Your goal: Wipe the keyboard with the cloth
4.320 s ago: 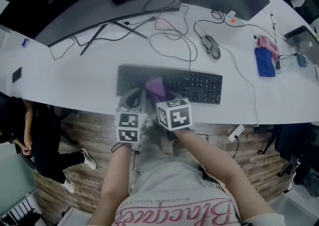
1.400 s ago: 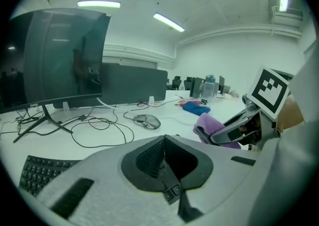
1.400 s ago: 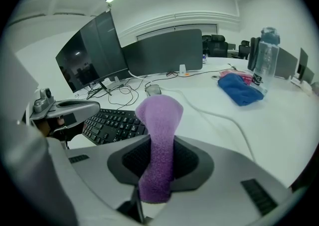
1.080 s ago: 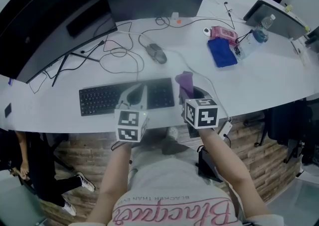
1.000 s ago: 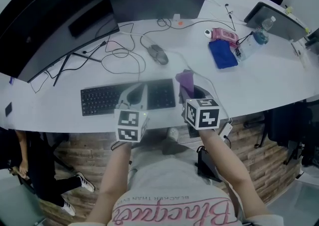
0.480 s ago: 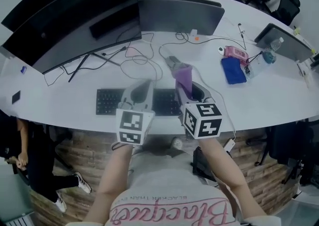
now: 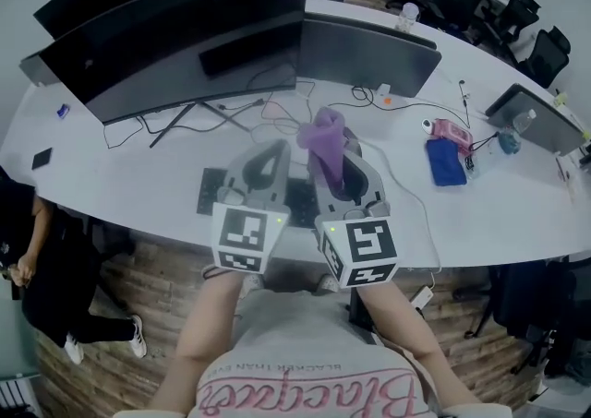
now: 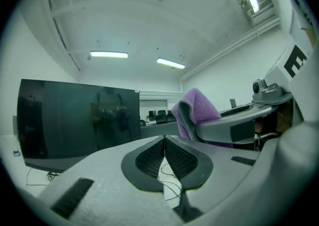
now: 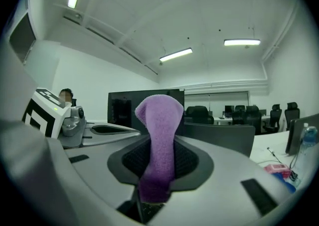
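Observation:
The black keyboard (image 7: 211, 195) lies on the white desk (image 7: 111, 190), mostly hidden under both raised grippers. My right gripper (image 7: 334, 147) is shut on the purple cloth (image 7: 321, 135), which sticks up from its jaws and hangs in the air above the desk. In the right gripper view the cloth (image 9: 160, 130) fills the gap between the right gripper (image 9: 160, 145) pads. My left gripper (image 7: 275, 150) is held just left of it, shut with nothing between its jaws. In the left gripper view the left gripper (image 8: 164, 140) points level across the room, the cloth (image 8: 197, 111) to its right.
A wide curved monitor (image 7: 175, 33) and a second screen (image 7: 369, 52) stand at the back, loose cables (image 7: 277, 110) in front of them. A blue cloth (image 7: 446, 161), a pink item (image 7: 450, 133) and a bottle (image 7: 506, 140) lie at the right. A person (image 7: 46, 268) stands at the left.
Both grippers have risen off the keyboard and tilted up to level. The cloth, earlier down on the keys, has gone up with the right gripper. The head view has shifted.

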